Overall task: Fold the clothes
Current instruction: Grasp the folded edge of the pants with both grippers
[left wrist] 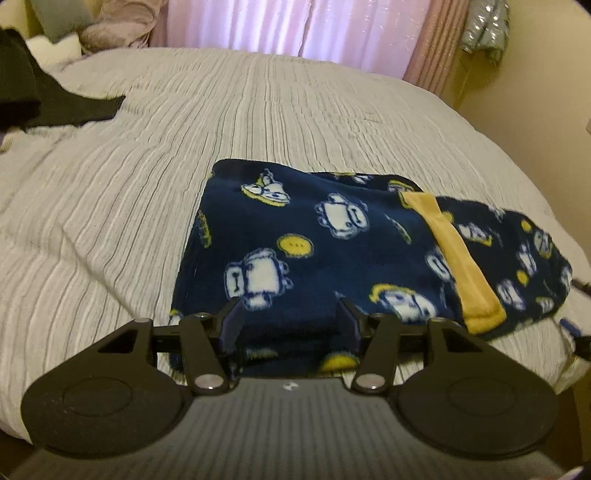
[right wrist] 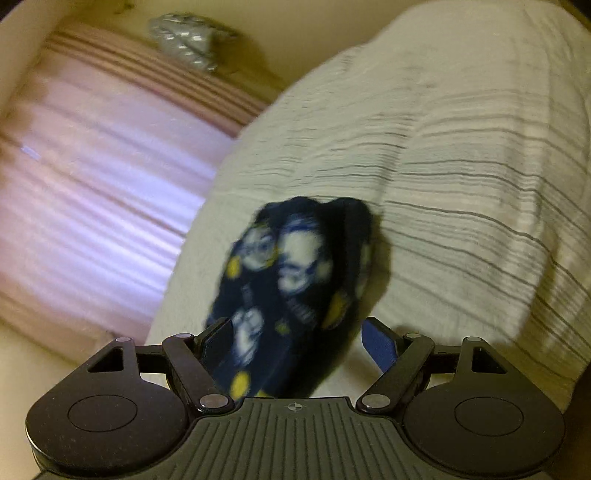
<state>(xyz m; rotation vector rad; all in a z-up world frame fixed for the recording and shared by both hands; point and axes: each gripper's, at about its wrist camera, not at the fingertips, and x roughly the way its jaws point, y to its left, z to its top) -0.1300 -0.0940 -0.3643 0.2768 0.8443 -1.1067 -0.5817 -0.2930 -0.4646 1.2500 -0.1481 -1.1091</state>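
Hovering my left tool [left wrist: 288, 321], spread, over the fleece garment's [left wrist: 332, 251] near edge. Its long axis is running rightward. My right tool [right wrist: 295, 339], spread, is straddling its bunched end [right wrist: 295, 280].

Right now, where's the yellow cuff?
Left wrist view, right of centre: the yellow cuff lies across the navy fleece garment on the striped bedspread, beyond the left gripper.

Garment [left wrist: 332, 251]: on bed [left wrist: 184, 147], toward its near right edge. Band [left wrist: 458, 258]: across garment's right part. Dark cloth [left wrist: 55, 99]: on bed, far left, well apart from garment. Pillows [left wrist: 110, 26]: behind dark cloth. Curtain [left wrist: 295, 26]: behind bed. Left gripper [left wrist: 290, 314]: over garment's near edge. Right gripper [right wrist: 295, 332]: garment between its fingers.
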